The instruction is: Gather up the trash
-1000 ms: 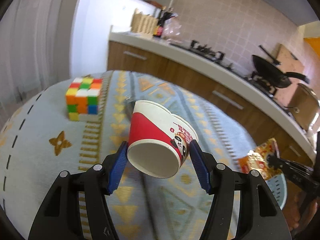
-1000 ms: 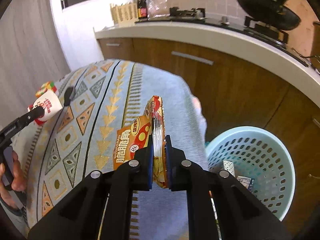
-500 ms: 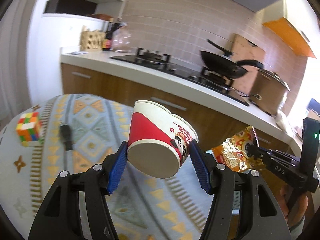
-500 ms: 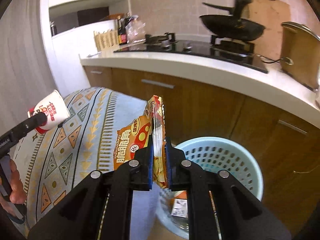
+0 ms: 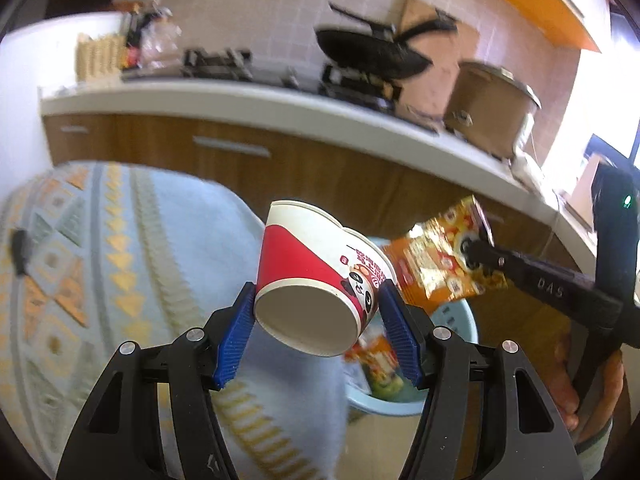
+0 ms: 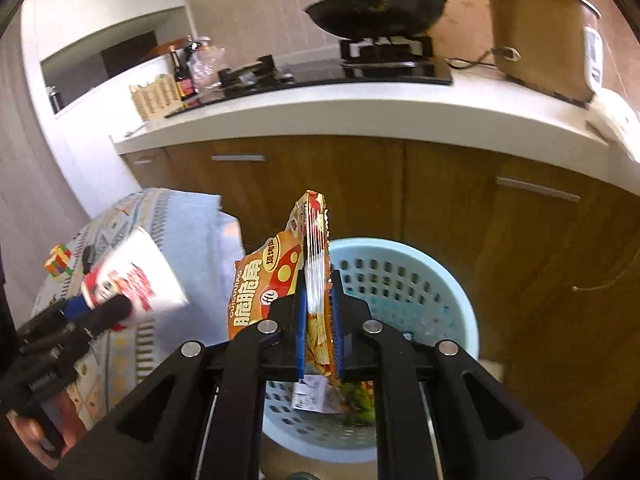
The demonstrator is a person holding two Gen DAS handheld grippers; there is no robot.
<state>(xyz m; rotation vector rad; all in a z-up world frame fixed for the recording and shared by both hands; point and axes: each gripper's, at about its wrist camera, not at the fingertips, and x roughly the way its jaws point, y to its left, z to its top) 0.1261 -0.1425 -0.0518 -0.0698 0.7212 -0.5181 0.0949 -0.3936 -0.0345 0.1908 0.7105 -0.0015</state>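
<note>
Kitchen counter far behind, left gripper (image 5: 316, 320) clamped on tilted paper cup (image 5: 320, 276), right gripper (image 6: 319, 320) pinching snack bag (image 6: 280, 284) above light-blue basket (image 6: 452, 280), patterned tablecloth (image 5: 100, 272) left.

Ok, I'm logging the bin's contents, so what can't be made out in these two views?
- Left wrist: most of the blue basket sits behind the paper cup and left gripper; motion blur smears its contents.
- Right wrist: the snack bag and right gripper cover the basket's bottom; item labels too small.

Red-and-white cup (image 5: 320, 276), orange snack bag (image 6: 276, 284), pale-blue basket (image 6: 432, 280)
</note>
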